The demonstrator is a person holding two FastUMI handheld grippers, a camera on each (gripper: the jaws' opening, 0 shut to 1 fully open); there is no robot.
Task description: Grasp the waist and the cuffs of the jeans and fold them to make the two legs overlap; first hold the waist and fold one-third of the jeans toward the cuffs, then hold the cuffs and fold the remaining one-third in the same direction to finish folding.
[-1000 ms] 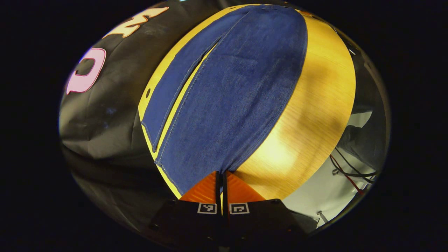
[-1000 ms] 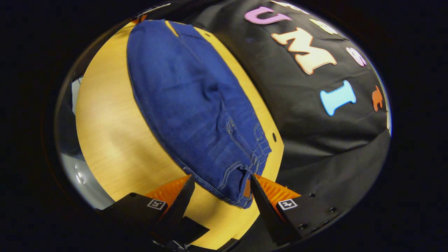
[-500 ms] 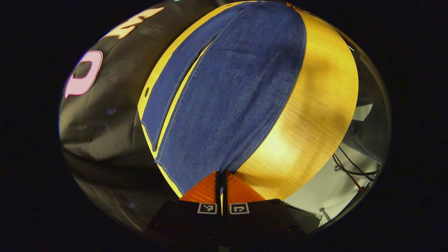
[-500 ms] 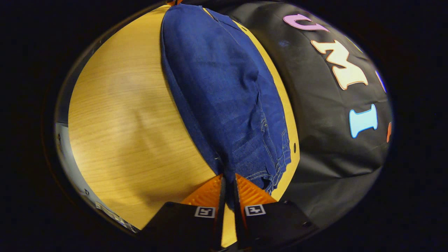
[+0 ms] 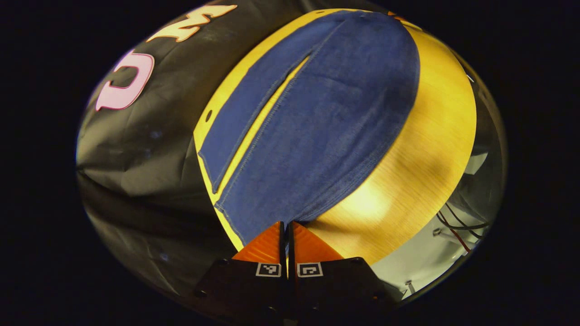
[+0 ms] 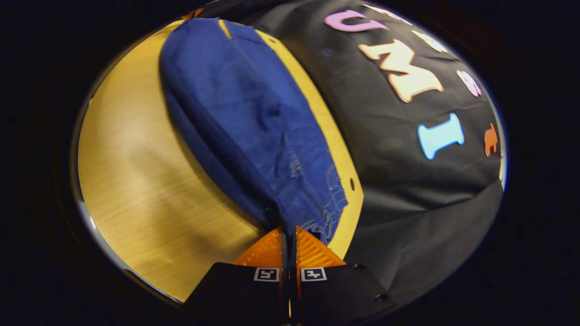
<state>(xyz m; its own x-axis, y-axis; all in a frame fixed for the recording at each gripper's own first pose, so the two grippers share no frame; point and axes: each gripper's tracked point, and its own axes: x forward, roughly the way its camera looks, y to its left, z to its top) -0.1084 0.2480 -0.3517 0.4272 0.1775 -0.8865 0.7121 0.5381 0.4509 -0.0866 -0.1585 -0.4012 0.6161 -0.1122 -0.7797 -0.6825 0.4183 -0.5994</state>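
Blue jeans (image 5: 317, 122) lie lengthwise on a wooden table (image 5: 426, 149). In the left gripper view my left gripper (image 5: 285, 225) is shut on the cuff of the near leg, whose corner is lifted a little; the far leg (image 5: 244, 113) lies flat beside it with a strip of table showing between them. In the right gripper view my right gripper (image 6: 288, 230) is shut on the near corner of the waist of the jeans (image 6: 240, 117), and the cloth rises off the table (image 6: 136, 181) toward the orange fingers (image 6: 265, 249).
The black cloth wall (image 6: 408, 149) hangs close along the table's far edge. A small hole (image 5: 208, 116) marks the tabletop near that edge. Past the table's near edge are a pale floor and cables (image 5: 457, 222).
My right gripper went from open around the waist corner to shut on it and has raised the cloth. My left gripper stayed shut on the cuff and lifted it slightly.
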